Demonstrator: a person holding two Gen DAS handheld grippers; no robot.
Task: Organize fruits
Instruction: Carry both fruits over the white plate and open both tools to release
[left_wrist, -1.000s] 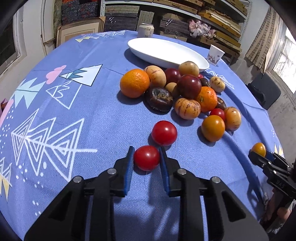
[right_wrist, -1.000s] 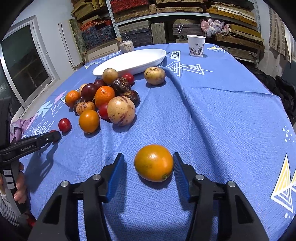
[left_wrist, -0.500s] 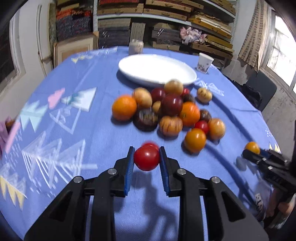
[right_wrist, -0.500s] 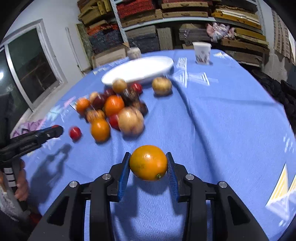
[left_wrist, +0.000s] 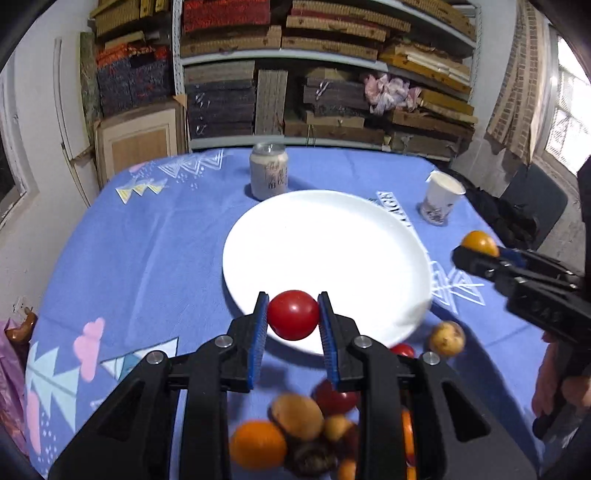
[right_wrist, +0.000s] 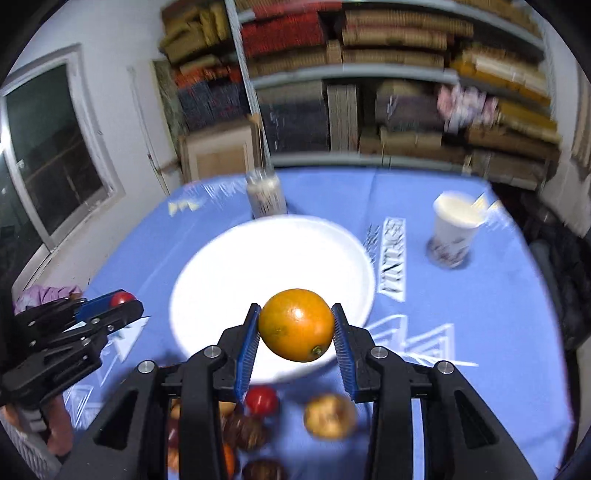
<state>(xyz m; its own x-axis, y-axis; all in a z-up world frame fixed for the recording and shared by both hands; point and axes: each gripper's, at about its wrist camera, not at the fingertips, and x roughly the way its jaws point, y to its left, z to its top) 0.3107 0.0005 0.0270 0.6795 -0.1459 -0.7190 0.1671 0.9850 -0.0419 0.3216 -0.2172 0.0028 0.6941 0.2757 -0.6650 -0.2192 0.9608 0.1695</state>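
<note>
Left wrist view has the left tool (left_wrist: 293, 317) clamped on a red tomato (left_wrist: 293, 314), held up over the near rim of the white plate (left_wrist: 325, 240). Right tool (right_wrist: 295, 330) is squeezing an orange (right_wrist: 295, 325) the same way, also above the plate's near edge. Rest of the fruit pile (left_wrist: 303, 439) sits on the blue tabletop (left_wrist: 147, 240) just below.

plate (left_wrist: 388, 236) bare, jar (left_wrist: 268, 175) behind, cup (left_wrist: 439, 199) beside
</note>
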